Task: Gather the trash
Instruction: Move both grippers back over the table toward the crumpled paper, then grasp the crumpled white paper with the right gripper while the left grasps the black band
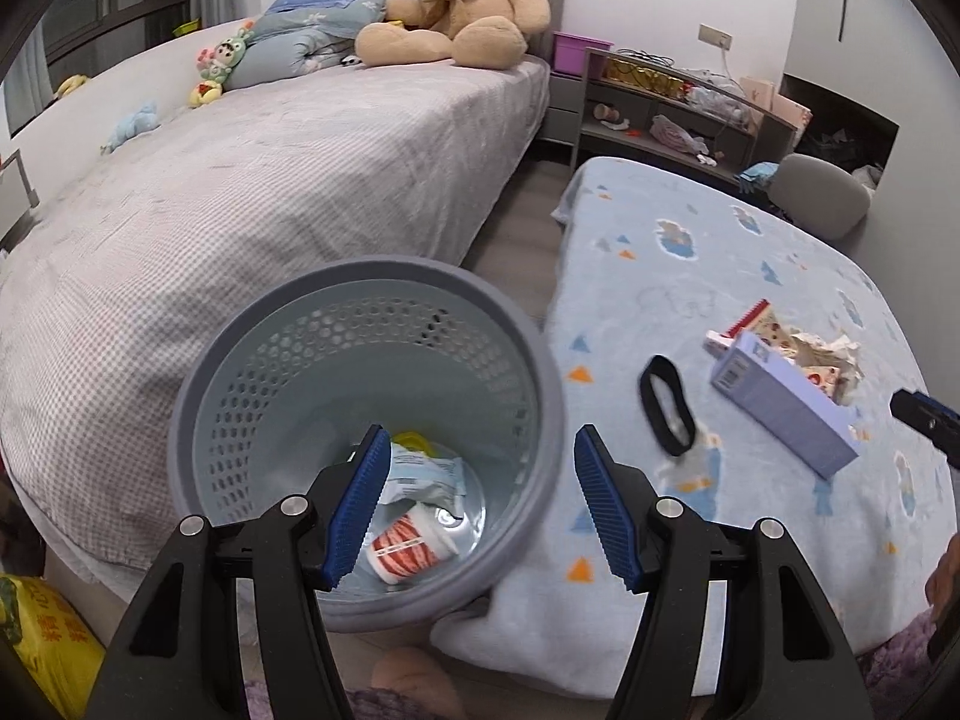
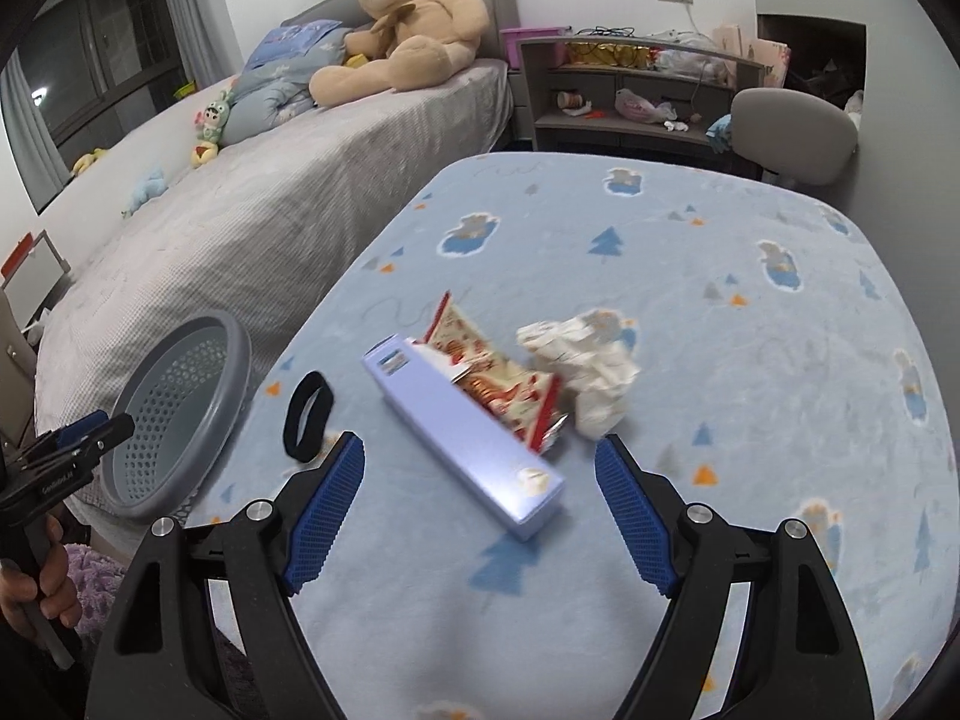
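- Trash — a box point(image 2: 462, 438), a snack wrapper point(image 2: 498, 378) and crumpled paper point(image 2: 588, 372) — lies mid-blanket point(image 2: 750, 420), toward its left edge.
- The right gripper point(image 2: 480, 510), jaws spread, hovers over the box, apparently ready to grasp.
- The left gripper point(image 1: 477, 504), also spread and empty, hangs over the bin point(image 1: 252, 360) beside the blanket's left edge.

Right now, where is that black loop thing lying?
The black loop lies flat on the blue blanket, between the grey basket on its left and the lilac box on its right, just ahead of the right gripper.
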`<state>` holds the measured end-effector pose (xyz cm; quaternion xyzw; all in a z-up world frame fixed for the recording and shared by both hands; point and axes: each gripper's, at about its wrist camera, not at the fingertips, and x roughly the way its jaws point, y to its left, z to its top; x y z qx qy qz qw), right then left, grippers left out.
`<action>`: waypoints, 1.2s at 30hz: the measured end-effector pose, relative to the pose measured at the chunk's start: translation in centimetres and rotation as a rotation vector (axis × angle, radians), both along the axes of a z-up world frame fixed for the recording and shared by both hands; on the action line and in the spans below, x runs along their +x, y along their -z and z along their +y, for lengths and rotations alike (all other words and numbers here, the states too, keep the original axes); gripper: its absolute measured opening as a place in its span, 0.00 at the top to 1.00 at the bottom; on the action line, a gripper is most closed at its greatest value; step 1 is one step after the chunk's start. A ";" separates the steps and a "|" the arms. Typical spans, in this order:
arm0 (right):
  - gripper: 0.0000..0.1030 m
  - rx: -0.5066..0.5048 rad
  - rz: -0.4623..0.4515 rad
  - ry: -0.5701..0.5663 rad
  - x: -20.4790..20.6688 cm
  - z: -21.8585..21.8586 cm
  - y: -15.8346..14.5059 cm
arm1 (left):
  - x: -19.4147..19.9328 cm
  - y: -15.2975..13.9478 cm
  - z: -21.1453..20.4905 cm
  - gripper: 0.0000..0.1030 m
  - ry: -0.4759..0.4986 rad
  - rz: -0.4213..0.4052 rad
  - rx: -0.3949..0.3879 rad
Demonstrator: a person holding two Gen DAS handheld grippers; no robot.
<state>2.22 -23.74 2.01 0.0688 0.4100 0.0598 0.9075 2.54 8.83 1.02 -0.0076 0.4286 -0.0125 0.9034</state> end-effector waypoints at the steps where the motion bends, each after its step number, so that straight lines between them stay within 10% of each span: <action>1: 0.24 -0.001 -0.005 -0.001 0.1 -0.6 -0.2 | 0.0 -0.1 -0.6 0.41 0.009 -0.001 0.005; 36: 0.22 0.103 0.228 -0.028 10.4 -5.7 7.5 | 3.6 3.4 -11.3 0.41 0.028 0.117 0.030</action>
